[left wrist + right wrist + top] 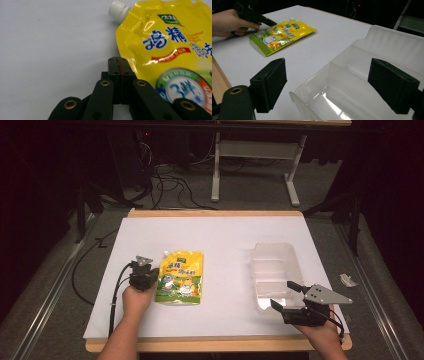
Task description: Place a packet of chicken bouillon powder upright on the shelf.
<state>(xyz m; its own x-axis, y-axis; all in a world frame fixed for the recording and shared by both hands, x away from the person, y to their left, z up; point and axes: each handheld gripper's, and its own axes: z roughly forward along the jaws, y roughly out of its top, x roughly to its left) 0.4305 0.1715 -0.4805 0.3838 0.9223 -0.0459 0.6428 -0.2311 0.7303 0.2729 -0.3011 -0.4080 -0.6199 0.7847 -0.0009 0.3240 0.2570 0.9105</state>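
Observation:
A yellow spouted pouch (181,277) with a white cap (117,10) lies flat on the white table sheet (220,235), left of centre. My left gripper (154,271) rests at the pouch's left edge; in the left gripper view its jaws (118,65) are pressed together beside the pouch (170,42), with nothing visible between them. At the right stands a clear plastic bin (272,255). My right gripper (286,295) is open at the bin's near end; in the right gripper view (330,83) the jaws stand either side of the bin's near corner (317,90).
A wooden board edge (215,345) rims the sheet along the front. A crumpled scrap (347,280) lies on the floor to the right. Cables (170,185) and a white table frame (255,165) lie beyond the far edge.

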